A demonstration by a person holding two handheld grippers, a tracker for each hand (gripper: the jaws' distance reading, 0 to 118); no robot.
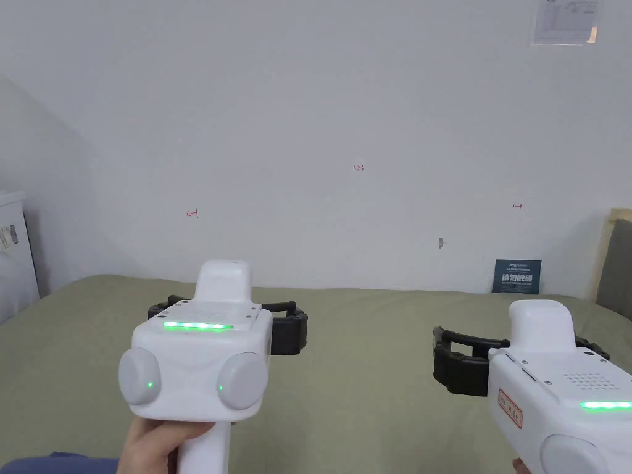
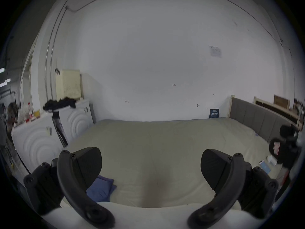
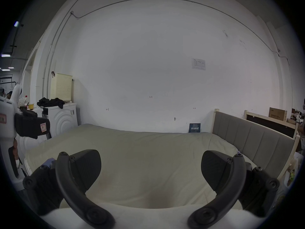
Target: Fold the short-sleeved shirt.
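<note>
A blue garment [image 2: 100, 189] lies in a small heap on the pale green bed sheet [image 2: 156, 141], near the bed's front left edge; a strip of it also shows at the bottom left as blue cloth [image 1: 55, 463]. I cannot tell whether it is a short-sleeved shirt. My left gripper [image 2: 151, 163] hangs above the bed with its jaws wide apart and nothing between them. My right gripper [image 3: 151, 163] is held the same way, farther right, also empty. From the head, the left gripper [image 1: 228, 305] and the right gripper [image 1: 521, 345] both point at the white wall.
Two white washing machines [image 2: 77, 121] stand left of the bed, with black clothes [image 2: 61, 103] and a cream laundry basket [image 2: 68, 83] on top. A grey headboard [image 3: 247, 138] bounds the right side. A blue sign [image 1: 517, 276] leans on the wall. Small items [image 2: 265, 166] lie at the bed's right.
</note>
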